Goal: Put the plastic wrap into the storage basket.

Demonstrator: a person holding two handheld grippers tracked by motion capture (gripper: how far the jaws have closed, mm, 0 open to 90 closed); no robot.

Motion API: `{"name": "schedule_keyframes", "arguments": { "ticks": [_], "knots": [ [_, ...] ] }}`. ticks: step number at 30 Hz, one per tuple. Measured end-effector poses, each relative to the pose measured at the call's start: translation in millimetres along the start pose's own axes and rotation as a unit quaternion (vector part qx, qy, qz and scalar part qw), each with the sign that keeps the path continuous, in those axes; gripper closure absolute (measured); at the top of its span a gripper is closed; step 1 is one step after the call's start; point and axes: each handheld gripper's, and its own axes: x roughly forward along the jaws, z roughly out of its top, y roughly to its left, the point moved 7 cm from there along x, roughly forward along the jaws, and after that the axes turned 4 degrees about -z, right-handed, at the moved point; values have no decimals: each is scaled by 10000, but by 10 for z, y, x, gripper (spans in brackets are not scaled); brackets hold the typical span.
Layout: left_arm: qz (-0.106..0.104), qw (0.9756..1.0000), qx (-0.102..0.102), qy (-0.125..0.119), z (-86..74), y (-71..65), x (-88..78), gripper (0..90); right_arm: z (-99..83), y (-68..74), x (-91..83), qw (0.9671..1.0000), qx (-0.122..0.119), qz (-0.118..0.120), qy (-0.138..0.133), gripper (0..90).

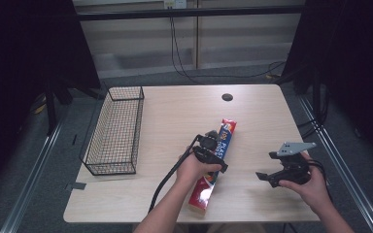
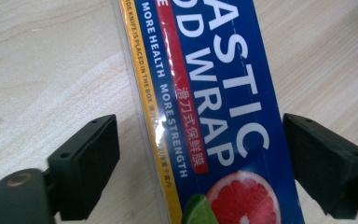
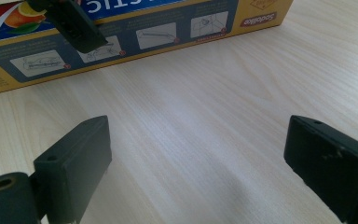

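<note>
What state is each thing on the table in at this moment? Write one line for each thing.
Plastic wrap box: closed, lying flat on the table.
Wire basket: upright, empty.
Left gripper: open, jaws either side of the box.
Right gripper: open, holding nothing, above bare table.

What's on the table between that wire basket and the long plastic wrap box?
Nothing: in the high view, only bare wood of the table separates the wire basket from the plastic wrap box.

Glossy, probably cardboard box (image 2: pixel 214 112); matt pale wood table (image 1: pixel 175 111); black wire basket (image 1: pixel 115 131).
</note>
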Motion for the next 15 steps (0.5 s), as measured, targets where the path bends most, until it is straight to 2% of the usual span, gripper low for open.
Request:
{"name": "schedule_keyframes", "arguments": {
  "ticks": [2, 4, 6, 10, 15],
  "knots": [
    [29, 10000, -33, 29, 3, -4, 3, 137, -1, -4, -3, 10000, -6, -26, 20, 72],
    [42, 10000, -63, 50, 2, 2, 14, 178, 1, -3, -4, 10000, 5, -13, 4, 72],
    [26, 9999, -32, 138, 3, 10, 12, 187, 1, -6, -6, 10000, 5, -22, 3, 72],
    [62, 9999, -61, 103, 16, -6, 24, 203, 0, -7, -4, 10000, -4, -19, 4, 72],
    [81, 9998, 4, 193, 20, -24, 28, 250, 5, -6, -8, 10000, -15, -19, -6, 72]
  ]
}}
